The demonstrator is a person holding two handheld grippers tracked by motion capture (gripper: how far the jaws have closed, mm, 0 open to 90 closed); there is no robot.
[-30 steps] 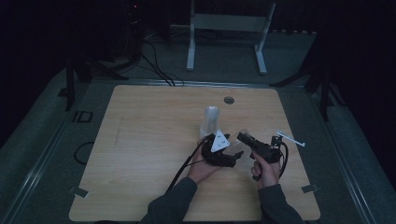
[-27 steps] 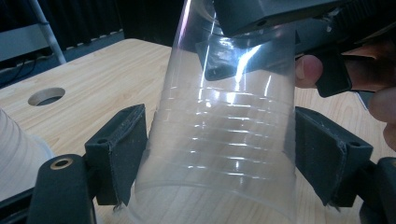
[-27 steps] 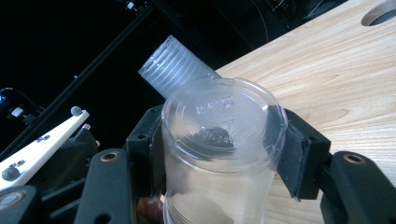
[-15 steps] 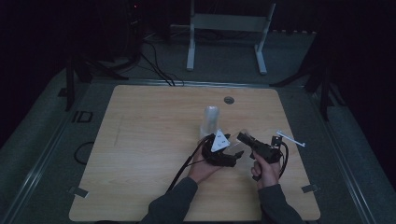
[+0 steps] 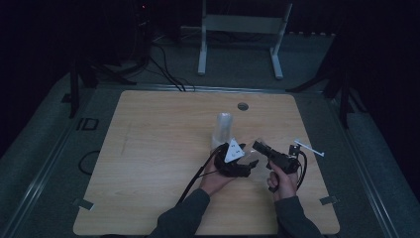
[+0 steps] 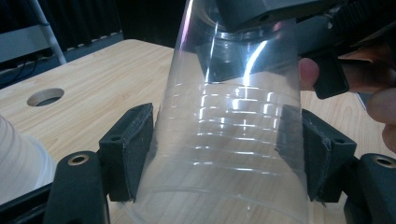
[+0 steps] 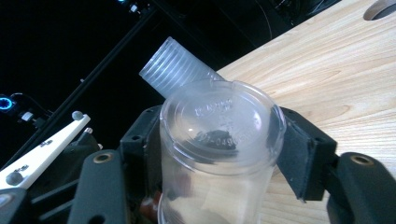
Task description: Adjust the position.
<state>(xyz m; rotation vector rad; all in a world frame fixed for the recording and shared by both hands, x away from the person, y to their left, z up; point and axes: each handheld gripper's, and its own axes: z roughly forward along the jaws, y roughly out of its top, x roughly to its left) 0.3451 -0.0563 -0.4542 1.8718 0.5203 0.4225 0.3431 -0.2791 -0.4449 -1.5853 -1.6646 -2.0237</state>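
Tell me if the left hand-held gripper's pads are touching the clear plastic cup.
Touching. In the left gripper view, both pads of the left hand-held gripper press against the sides of the clear plastic cup.

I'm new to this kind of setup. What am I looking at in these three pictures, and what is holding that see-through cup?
There is no robot here. A person works at a wooden table with a handheld two-jaw claw in each hand. The wide picture comes from a camera above the table, looking down. The two close-ups come from cameras riding on the claws. A stack of plastic cups stands on the table near a round hole. The left claw has just been closing its jaws, and its pads lie against the sides of a clear cup. The right claw has just been opening its jaws. The cup sits between them too, but I cannot tell whether its pads press on it.
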